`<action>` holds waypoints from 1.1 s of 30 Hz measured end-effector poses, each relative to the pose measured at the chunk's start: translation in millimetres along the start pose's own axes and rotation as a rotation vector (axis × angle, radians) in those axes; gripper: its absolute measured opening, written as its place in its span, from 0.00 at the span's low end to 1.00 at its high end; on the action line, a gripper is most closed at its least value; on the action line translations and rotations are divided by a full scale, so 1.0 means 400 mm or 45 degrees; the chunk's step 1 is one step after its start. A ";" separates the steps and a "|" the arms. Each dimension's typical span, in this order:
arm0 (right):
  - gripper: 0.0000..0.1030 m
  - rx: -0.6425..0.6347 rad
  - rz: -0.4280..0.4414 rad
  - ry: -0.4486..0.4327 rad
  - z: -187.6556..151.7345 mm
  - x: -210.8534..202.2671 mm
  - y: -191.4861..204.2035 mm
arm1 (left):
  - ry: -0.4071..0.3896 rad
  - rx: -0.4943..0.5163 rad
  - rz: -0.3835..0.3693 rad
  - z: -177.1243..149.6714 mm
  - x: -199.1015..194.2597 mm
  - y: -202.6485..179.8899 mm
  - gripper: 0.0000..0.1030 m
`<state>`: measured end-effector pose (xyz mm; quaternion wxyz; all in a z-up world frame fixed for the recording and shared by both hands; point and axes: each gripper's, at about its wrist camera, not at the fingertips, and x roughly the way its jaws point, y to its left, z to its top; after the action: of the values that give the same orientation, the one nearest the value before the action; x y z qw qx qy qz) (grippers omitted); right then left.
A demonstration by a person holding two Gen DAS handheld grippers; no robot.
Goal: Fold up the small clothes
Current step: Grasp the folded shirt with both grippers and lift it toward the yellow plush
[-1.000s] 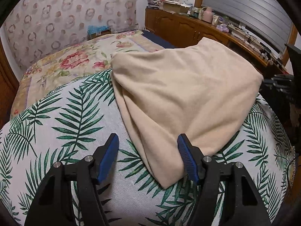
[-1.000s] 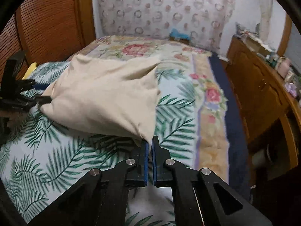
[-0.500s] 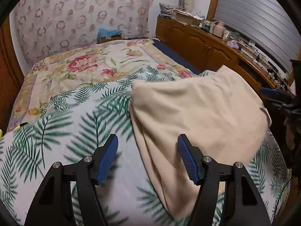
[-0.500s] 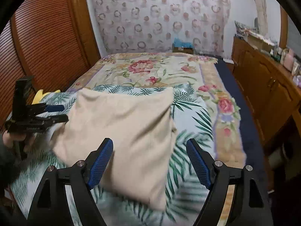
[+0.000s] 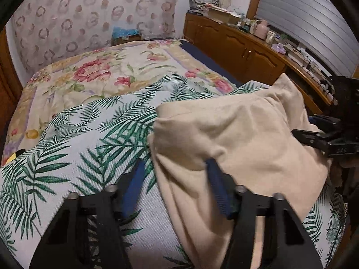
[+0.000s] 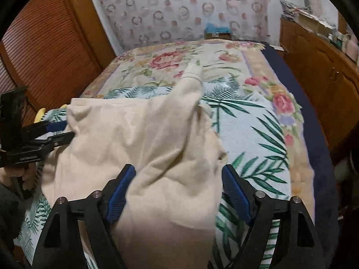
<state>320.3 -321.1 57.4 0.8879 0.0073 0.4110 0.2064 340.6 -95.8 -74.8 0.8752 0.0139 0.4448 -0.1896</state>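
Both grippers after release. Our left gripper [image 5: 174,186] has its jaws spread, the left edge of the cloth [image 5: 235,139] lying between them. Our right gripper [image 6: 178,188], pinched shut a second ago, now stands wide, the cloth heaped between its jaws on the bedspread [image 6: 246,134]. A sleeve [image 6: 190,85] has sprung up ahead of the jaws, so we judge this fold unsettled and needing regrasp.

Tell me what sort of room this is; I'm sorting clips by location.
Most likely a home bedroom: a bed under a floral quilt and palm-leaf printed cover, a cluttered wooden sideboard, and brown louvred wardrobe doors.
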 end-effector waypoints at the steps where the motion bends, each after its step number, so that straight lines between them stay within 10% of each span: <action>1: 0.71 -0.014 -0.002 0.001 0.000 -0.001 0.005 | 0.002 0.001 -0.016 0.002 0.001 -0.001 0.36; 6: 0.28 -0.093 0.080 0.024 0.002 -0.003 0.020 | 0.007 -0.009 -0.069 0.008 0.000 -0.003 0.14; 9: 0.22 -0.139 0.072 0.008 0.002 -0.017 0.016 | -0.035 -0.006 -0.070 0.003 -0.027 -0.011 0.11; 22: 0.20 -0.372 0.084 -0.269 0.046 -0.200 0.163 | -0.388 -0.064 -0.021 -0.041 -0.333 0.029 0.10; 33: 0.20 -0.811 0.274 -0.270 0.185 -0.086 0.508 | -0.554 -0.289 0.279 -0.233 -0.568 0.254 0.10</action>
<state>281.4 -136.4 168.6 0.8565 -0.2053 0.2282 0.4148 182.6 89.1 32.2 0.9615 -0.0773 0.2607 -0.0412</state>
